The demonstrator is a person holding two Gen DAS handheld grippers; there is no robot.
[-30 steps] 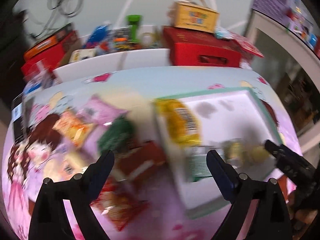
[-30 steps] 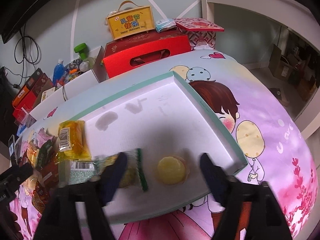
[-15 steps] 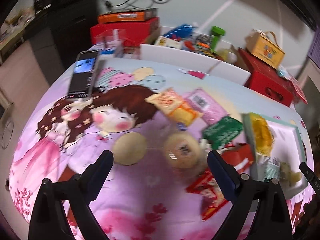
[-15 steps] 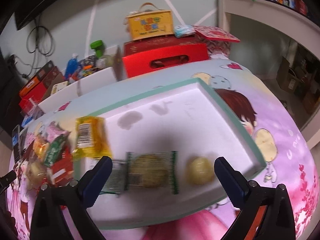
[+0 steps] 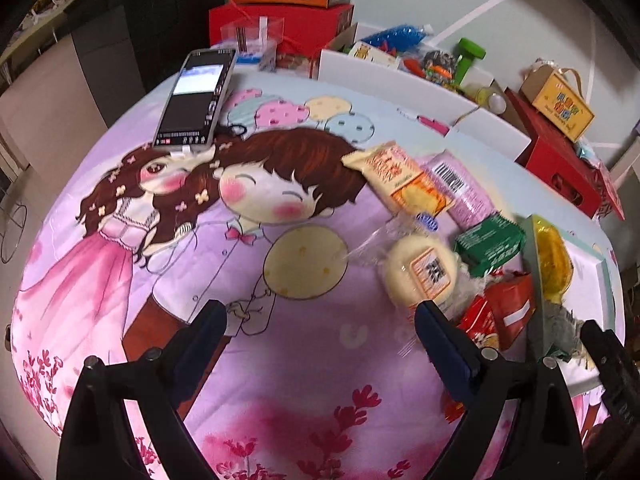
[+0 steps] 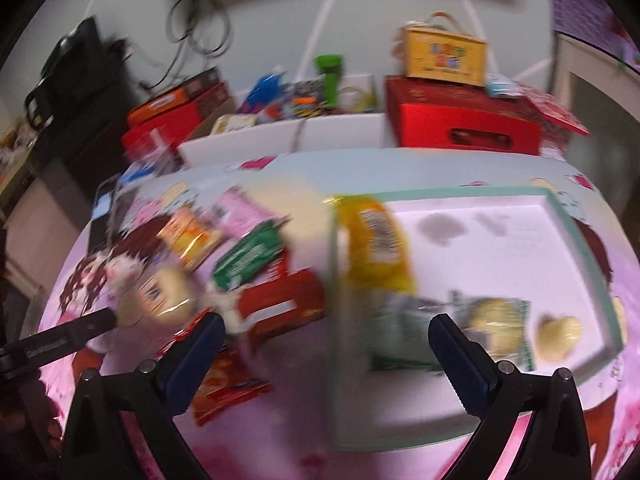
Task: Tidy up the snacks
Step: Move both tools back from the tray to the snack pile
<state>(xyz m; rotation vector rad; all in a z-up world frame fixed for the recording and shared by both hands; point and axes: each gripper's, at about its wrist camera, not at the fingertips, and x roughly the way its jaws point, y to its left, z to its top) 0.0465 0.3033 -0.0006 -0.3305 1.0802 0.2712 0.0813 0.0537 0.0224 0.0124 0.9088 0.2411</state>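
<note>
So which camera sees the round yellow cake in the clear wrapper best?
The left wrist view. There the round pale-yellow cake in its clear wrapper is sharp, its orange label showing, just ahead of the open left gripper. The right wrist view shows it far left, smeared by blur.

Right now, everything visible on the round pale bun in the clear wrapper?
The round bun is pale cream, sealed in crinkly clear plastic with an orange-framed square label on top. It lies flat on the cartoon tablecloth, left of the tray, touching the green packet and red packet.
</note>
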